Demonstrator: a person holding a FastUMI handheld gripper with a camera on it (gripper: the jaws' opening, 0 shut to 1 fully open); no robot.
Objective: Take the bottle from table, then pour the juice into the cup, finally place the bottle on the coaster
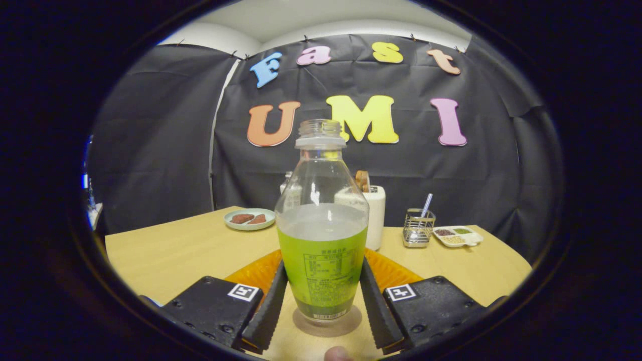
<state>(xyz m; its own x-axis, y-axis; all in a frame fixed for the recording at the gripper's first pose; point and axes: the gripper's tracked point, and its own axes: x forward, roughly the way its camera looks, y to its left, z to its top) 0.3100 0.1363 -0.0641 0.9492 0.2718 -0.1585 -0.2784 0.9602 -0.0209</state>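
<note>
Two fingers (321, 301) hug the bottle (321, 235) on both sides, gripping it. It stands between them on a round coaster (346, 326). No cap on top, so tipping it could spill green juice (321, 265) onto the table (180, 250).

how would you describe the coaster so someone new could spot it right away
On the wooden table, find the uncapped bottle of green juice between the gripper fingers. The coaster is the brownish round disc under it, flatter and plainer than the orange mat behind.
</note>
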